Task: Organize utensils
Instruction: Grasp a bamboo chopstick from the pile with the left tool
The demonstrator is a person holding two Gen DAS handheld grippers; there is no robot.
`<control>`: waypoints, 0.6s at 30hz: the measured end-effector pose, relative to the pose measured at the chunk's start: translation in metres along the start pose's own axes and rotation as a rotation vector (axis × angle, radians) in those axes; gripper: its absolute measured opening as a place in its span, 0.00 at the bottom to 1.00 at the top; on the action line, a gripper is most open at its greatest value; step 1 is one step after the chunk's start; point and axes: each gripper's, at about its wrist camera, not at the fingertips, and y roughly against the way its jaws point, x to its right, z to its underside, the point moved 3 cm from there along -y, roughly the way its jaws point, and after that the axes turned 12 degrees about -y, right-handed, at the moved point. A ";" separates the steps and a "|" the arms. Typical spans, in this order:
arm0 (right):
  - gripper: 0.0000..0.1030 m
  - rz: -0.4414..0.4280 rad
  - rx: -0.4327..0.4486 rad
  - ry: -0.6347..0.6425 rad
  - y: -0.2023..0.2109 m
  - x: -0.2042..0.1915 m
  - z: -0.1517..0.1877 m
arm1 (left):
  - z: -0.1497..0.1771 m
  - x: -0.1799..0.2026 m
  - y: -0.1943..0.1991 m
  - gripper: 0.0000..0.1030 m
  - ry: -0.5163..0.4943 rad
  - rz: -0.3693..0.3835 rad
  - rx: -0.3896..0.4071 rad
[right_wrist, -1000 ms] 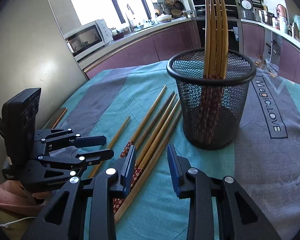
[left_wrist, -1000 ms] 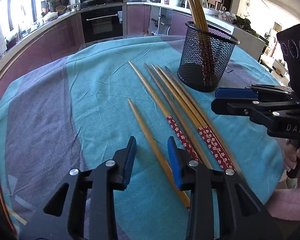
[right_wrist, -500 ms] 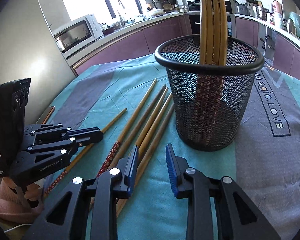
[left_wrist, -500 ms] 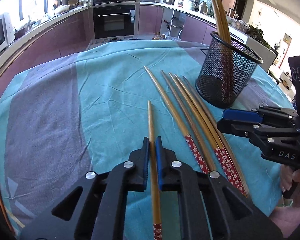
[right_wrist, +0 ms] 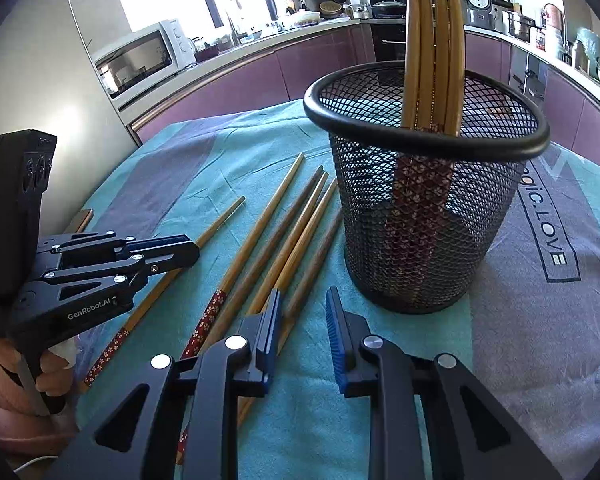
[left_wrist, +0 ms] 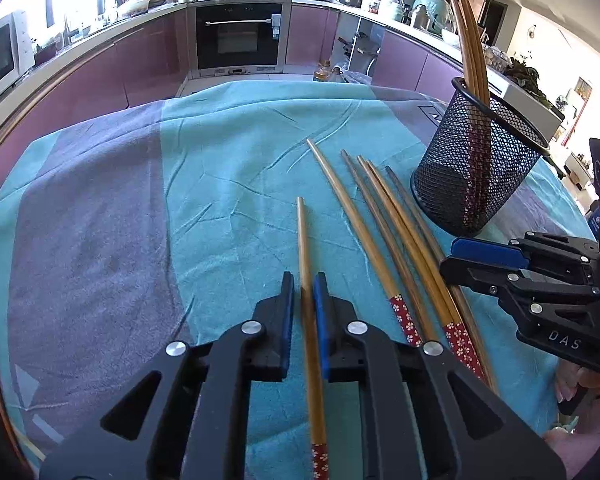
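1. One lone chopstick (left_wrist: 305, 264) lay on the teal cloth (left_wrist: 228, 168) between the blue pads of the left gripper (left_wrist: 303, 280), its plain tip pointing away from that gripper and its red flowered end running back under the gripper's body.
2. Left gripper state: clenched on that lone chopstick, with both pads close against the wood. Its jaws had eased apart a little in the last half second, yet the stick sat pinched between them.
3. Four more chopsticks (left_wrist: 384, 236) lay in a loose fan just to the right of the left gripper, tips pointing away and flowered ends toward it.
4. From the right wrist view, those same sticks ran beneath and to the left of the right gripper (right_wrist: 303, 312), whose left pad hung over them.
5. Right gripper state: released, with a clear gap between its pads and only cloth showing in it. Its jaws had just been closing.
6. Ahead and slightly to the right of the right gripper stood the black mesh holder (right_wrist: 420, 216), upright on the cloth, with several chopsticks (right_wrist: 432, 40) standing in it, flowered ends down.
7. Beyond the table curved a purple kitchen counter (right_wrist: 236, 80) bearing a white microwave (right_wrist: 140, 56).
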 end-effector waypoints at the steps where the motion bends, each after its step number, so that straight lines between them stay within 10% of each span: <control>1: 0.16 -0.004 -0.007 0.008 0.000 -0.001 0.001 | 0.000 0.001 0.000 0.16 -0.006 0.003 -0.002; 12: 0.12 0.005 -0.026 0.003 -0.003 -0.002 0.000 | -0.002 0.006 -0.004 0.26 -0.052 -0.011 -0.016; 18: 0.10 -0.036 -0.022 -0.051 -0.005 0.002 0.000 | -0.002 0.003 -0.006 0.09 -0.026 -0.034 -0.014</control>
